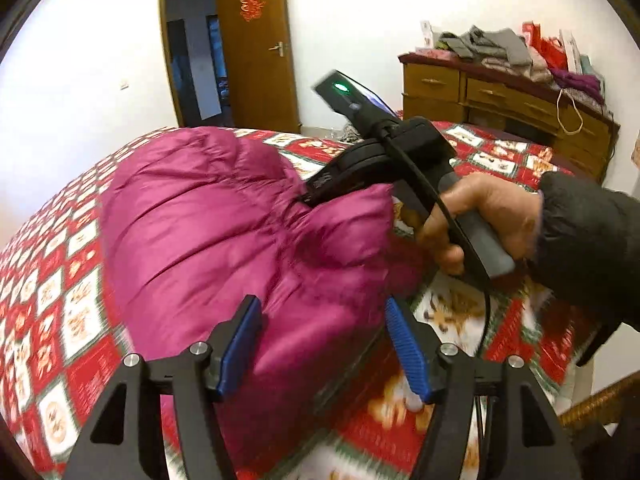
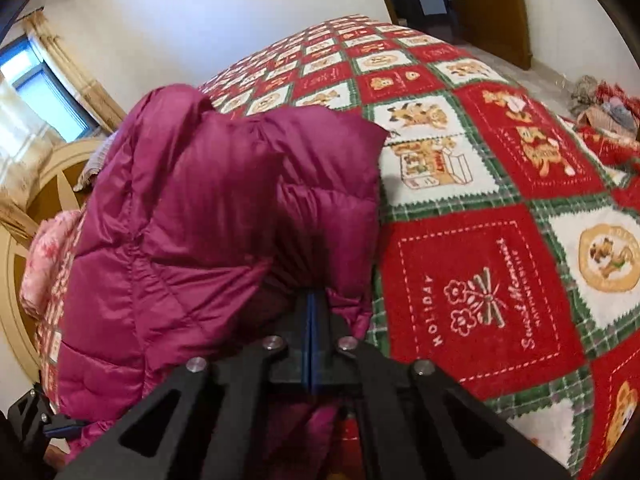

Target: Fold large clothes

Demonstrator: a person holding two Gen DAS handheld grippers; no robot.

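A magenta padded jacket lay bunched and partly folded on the bed, over a red, white and green patchwork bedspread, toward the side of the bed nearest both cameras. In the right wrist view the garment filled the left half of the picture, with one quilted panel doubled over another and its right edge ending on the bedspread.

The left hand-held gripper stood spread, its blue pads apart with the near edge of the jacket lying between and below them; the pads did not press on the cloth.

The right hand-held gripper had its jaws pressed together, pinching a fold of the jacket's fabric that gathered into creases at the tips. In the left wrist view the same gripper reached in from the right, its tips buried in a raised fold of the jacket, held by a hand in a dark sleeve.

Beyond the bed stood an open wooden door and a wooden dresser piled with clothes.
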